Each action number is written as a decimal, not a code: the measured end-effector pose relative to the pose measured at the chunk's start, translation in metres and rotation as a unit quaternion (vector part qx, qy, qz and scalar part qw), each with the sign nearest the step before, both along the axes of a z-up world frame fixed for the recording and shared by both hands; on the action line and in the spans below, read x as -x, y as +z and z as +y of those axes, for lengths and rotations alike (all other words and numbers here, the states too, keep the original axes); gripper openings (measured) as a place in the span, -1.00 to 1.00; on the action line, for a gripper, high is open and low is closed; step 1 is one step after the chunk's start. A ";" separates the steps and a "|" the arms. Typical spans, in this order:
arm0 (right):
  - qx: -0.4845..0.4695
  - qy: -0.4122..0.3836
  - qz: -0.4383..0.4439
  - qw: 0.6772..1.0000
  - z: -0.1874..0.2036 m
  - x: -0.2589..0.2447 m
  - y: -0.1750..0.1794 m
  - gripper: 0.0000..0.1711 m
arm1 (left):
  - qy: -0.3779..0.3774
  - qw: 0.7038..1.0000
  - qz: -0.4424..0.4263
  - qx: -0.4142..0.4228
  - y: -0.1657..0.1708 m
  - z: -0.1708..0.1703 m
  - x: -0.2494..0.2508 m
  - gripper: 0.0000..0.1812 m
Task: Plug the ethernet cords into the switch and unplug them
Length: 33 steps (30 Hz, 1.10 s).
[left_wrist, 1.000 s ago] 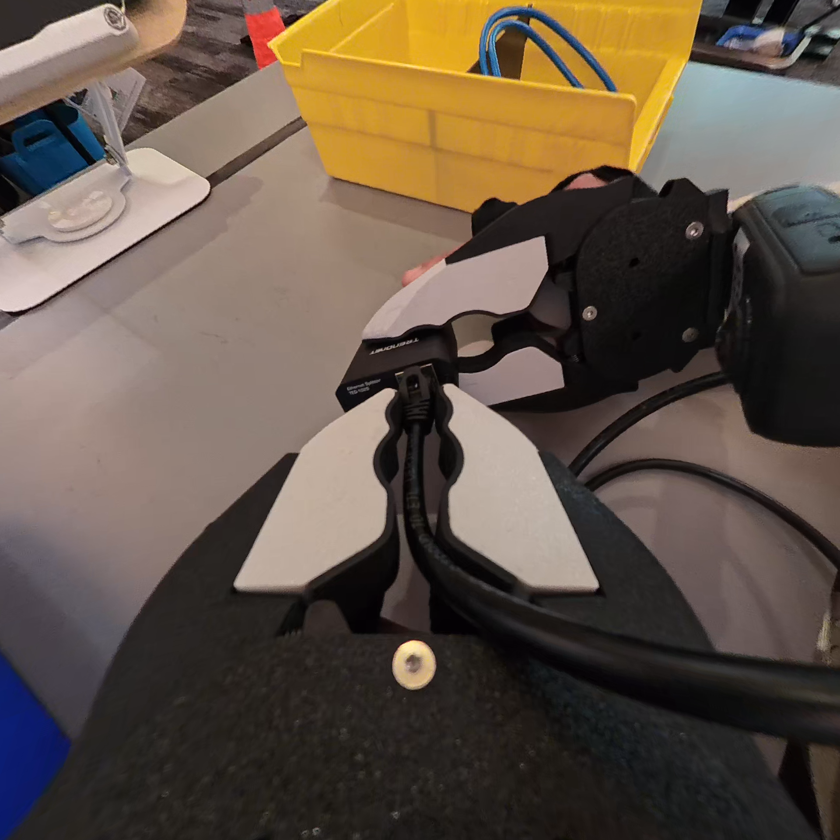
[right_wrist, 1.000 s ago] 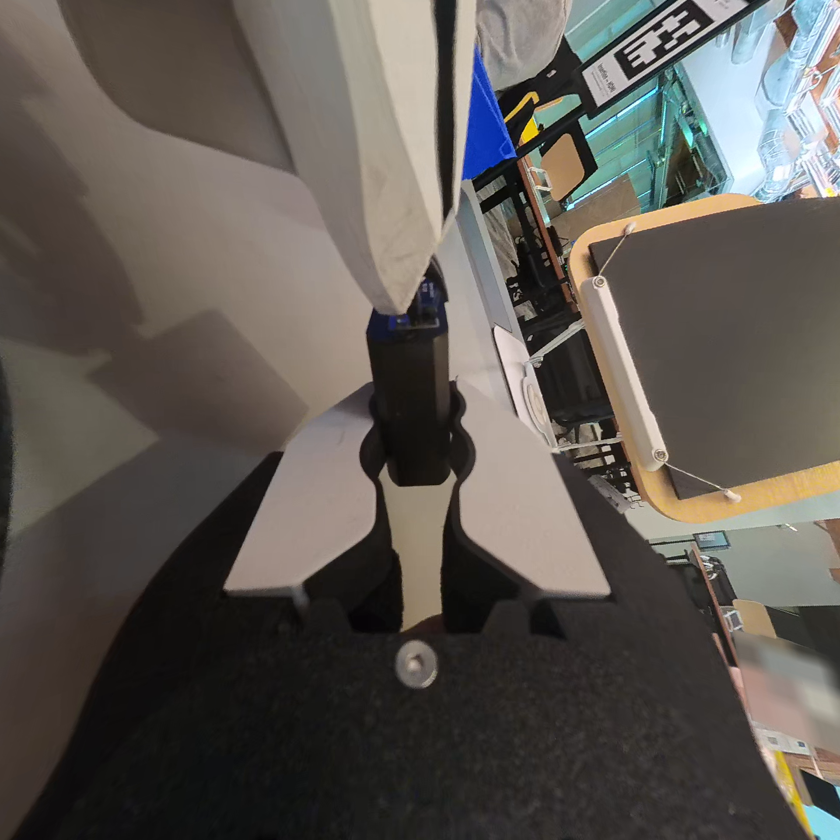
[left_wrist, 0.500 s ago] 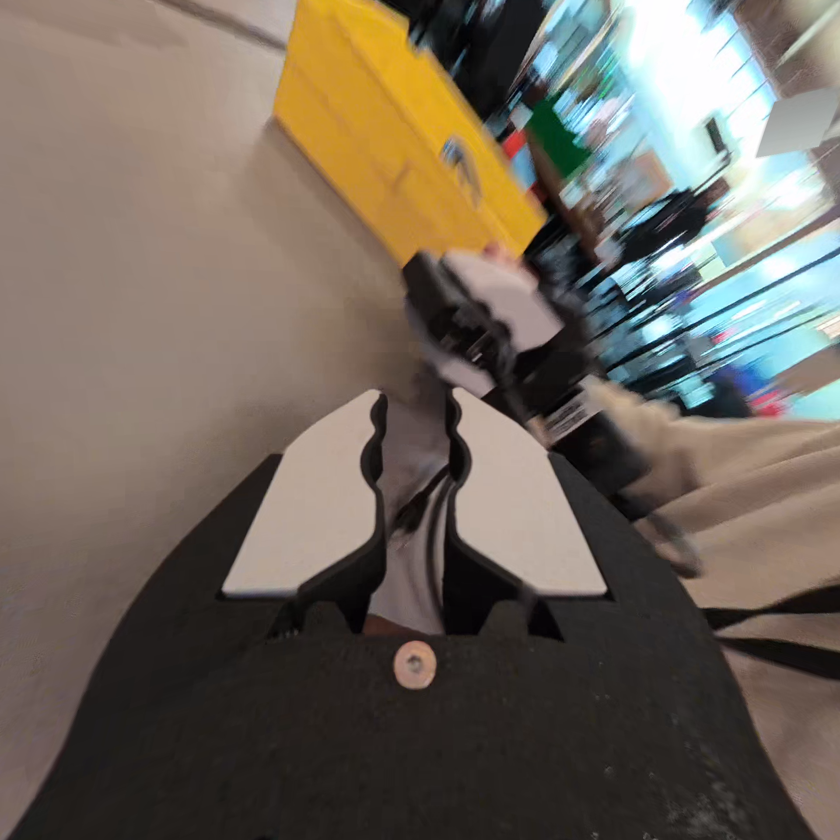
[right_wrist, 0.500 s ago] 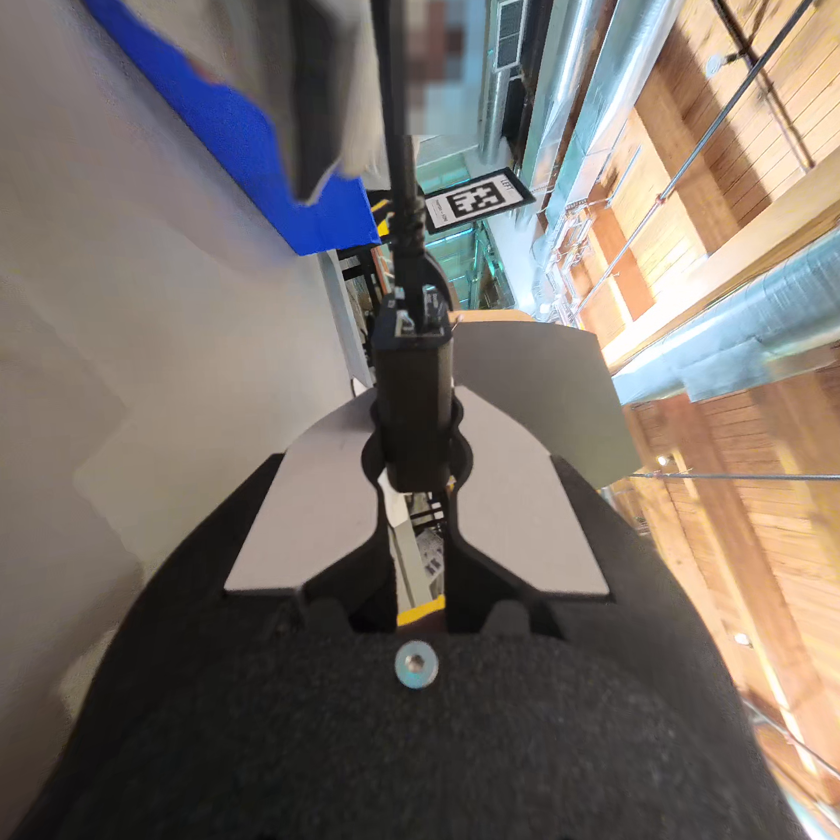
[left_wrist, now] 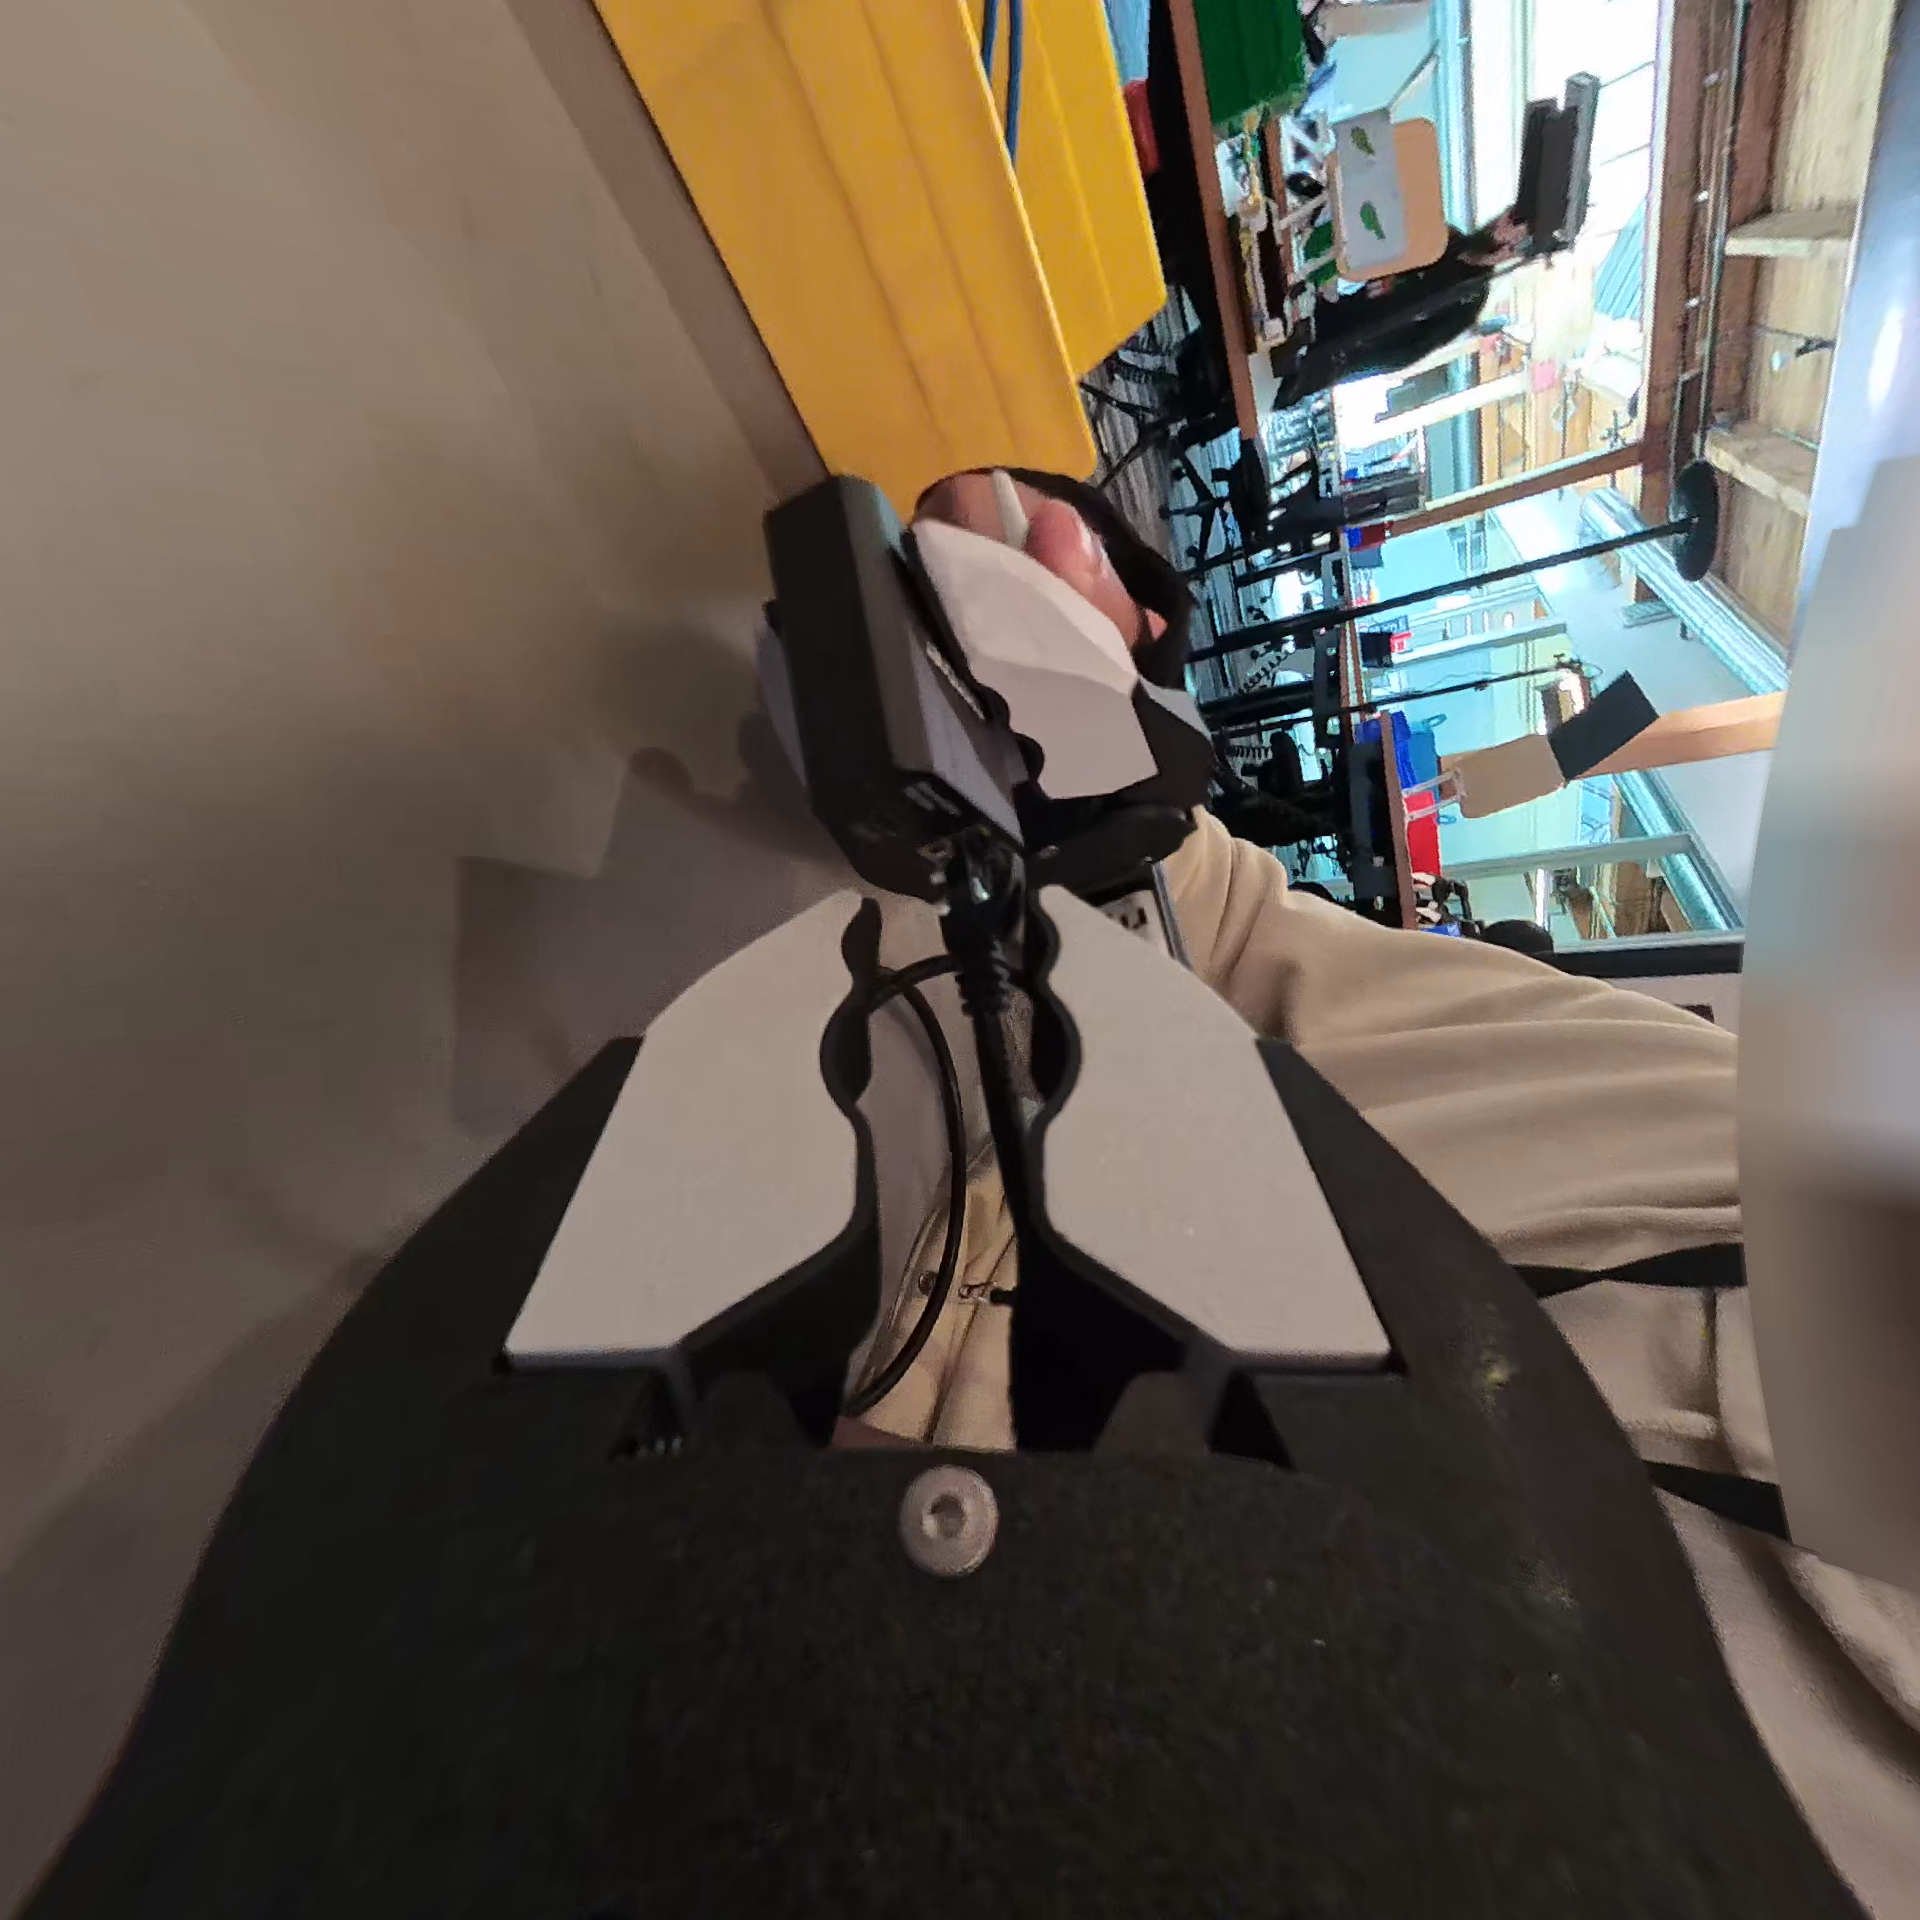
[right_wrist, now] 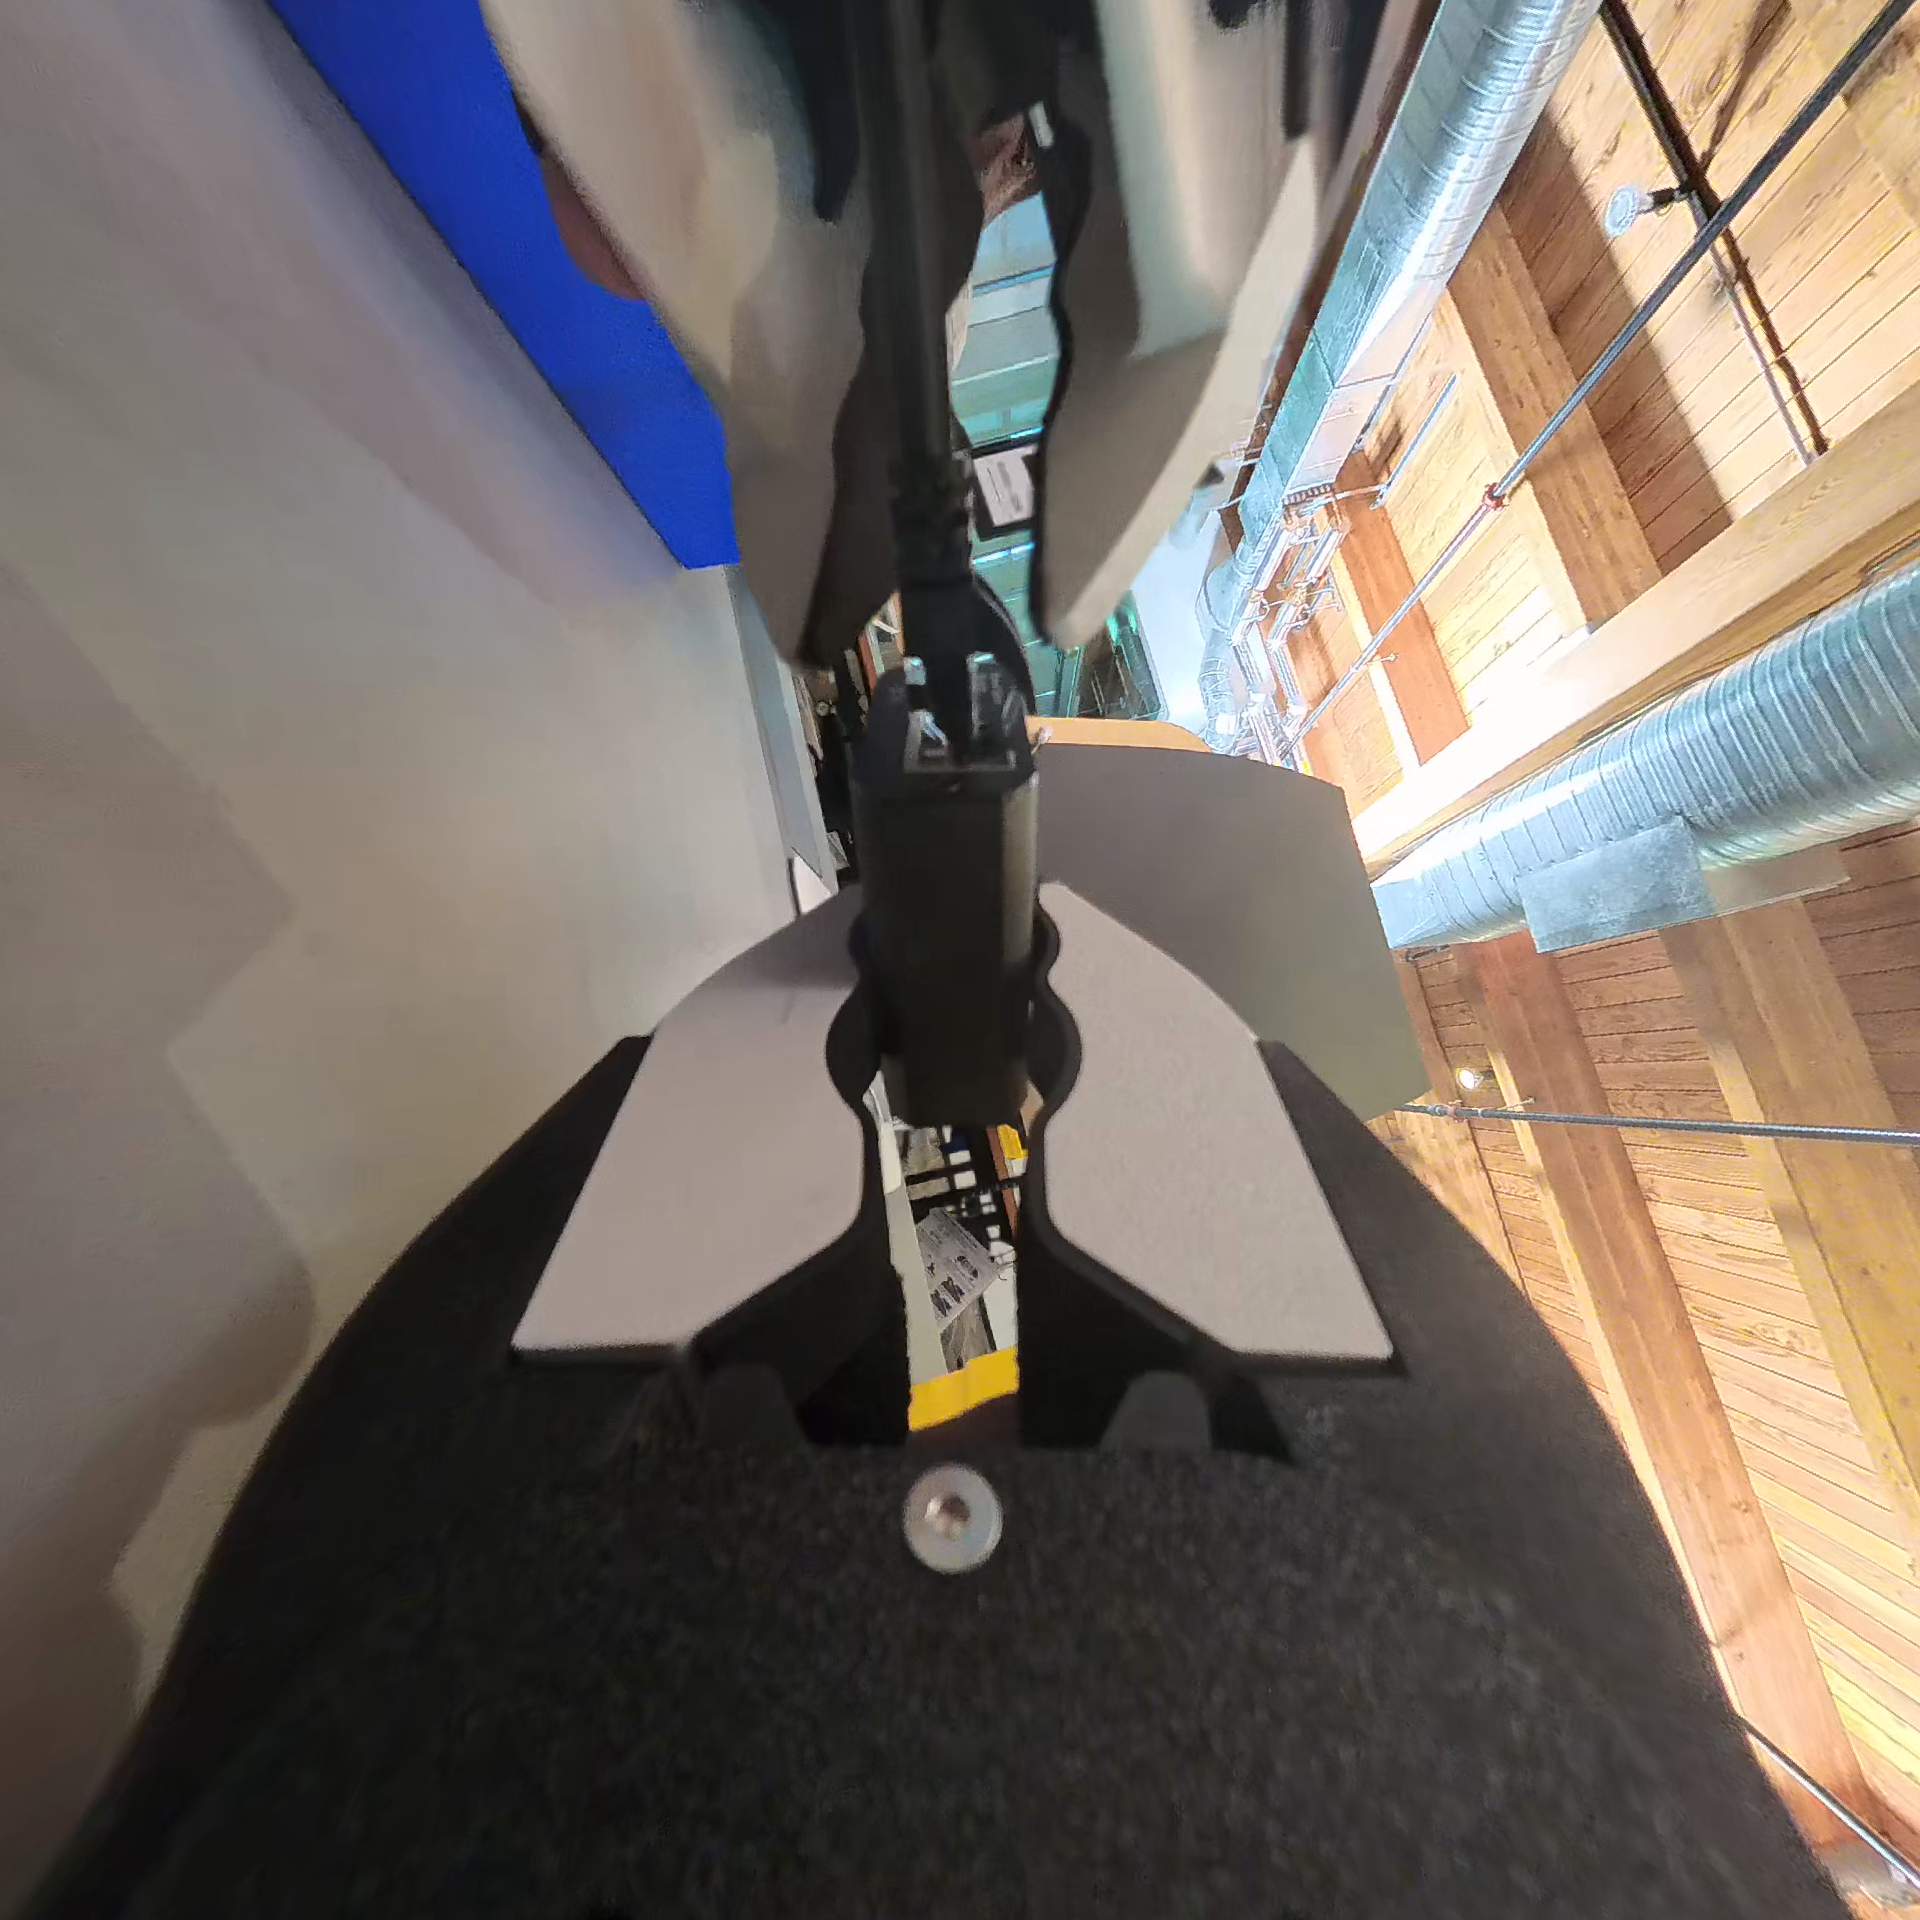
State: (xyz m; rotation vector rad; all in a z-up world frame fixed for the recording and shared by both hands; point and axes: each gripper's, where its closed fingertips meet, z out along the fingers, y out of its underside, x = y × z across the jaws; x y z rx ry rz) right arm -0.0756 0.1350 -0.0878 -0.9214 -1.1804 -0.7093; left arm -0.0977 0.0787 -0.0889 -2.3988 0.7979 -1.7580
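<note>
My right gripper is shut on the small black switch and holds it in the air, off the table. A black ethernet cord is plugged into the switch's far end. In the left wrist view the switch sits between the right gripper's fingers, with the plug in its near port. My left gripper is open. The cord runs loose between its fingers, close to the right one. The left gripper shows blurred at the top of the right wrist view.
Both views are rolled on their side. The grey table fills the left. A yellow bin with blue cable stands behind the switch. A thin black cable loop and a person's beige sleeve lie below.
Both grippers have lifted and rolled sideways, taking the switch off the table. My left gripper has let go of the cord and drawn back a little. The cord stays plugged in.
</note>
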 end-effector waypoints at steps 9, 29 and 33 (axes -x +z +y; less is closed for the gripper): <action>-0.003 -0.018 -0.016 1.000 0.000 0.000 -0.002 -0.72 | 0.008 1.000 -0.006 0.021 0.000 0.000 -0.002 -0.86; -0.018 -0.087 -0.054 0.995 0.000 -0.002 0.001 -0.64 | -0.027 0.983 0.156 -0.090 -0.020 0.005 0.006 -0.95; 0.018 -0.094 -0.014 0.995 0.009 -0.016 0.005 -0.67 | -0.031 0.976 0.140 -0.165 -0.002 0.012 -0.005 -0.97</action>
